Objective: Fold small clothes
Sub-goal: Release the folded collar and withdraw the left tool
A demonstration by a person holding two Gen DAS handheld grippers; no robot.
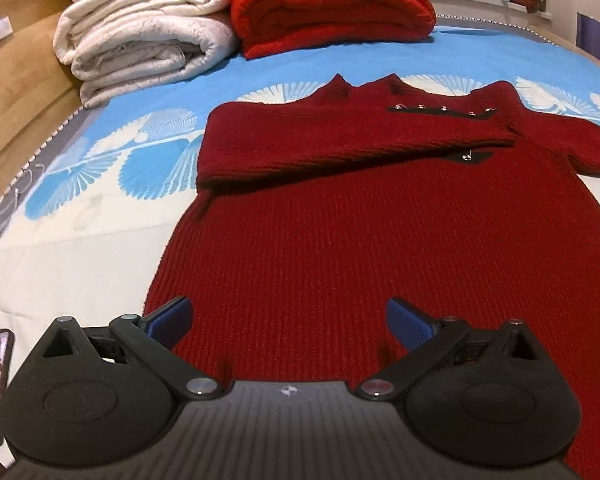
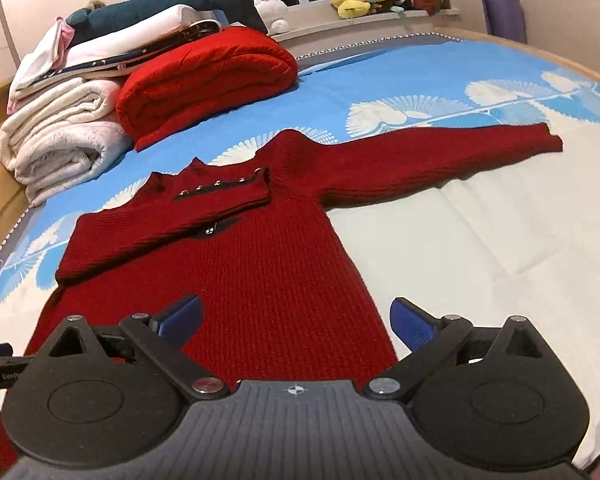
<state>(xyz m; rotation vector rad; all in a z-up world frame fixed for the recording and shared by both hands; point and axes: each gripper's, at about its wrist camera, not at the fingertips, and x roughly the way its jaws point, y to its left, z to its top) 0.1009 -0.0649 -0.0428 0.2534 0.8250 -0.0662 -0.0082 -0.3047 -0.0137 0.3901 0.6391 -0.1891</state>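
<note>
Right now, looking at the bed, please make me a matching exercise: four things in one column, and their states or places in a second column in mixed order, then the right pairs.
Things:
1. left sleeve
2. right sleeve
3. red blanket
4. white quilt

States or places:
A. folded, beside the red bundle, nearest the wooden bed frame
B. stretched out flat on the bed, away from the sweater's body
C. folded across the chest of the sweater
D. folded in a thick bundle beyond the sweater's collar

Pairs: 1-C, 2-B, 3-D, 4-A
</note>
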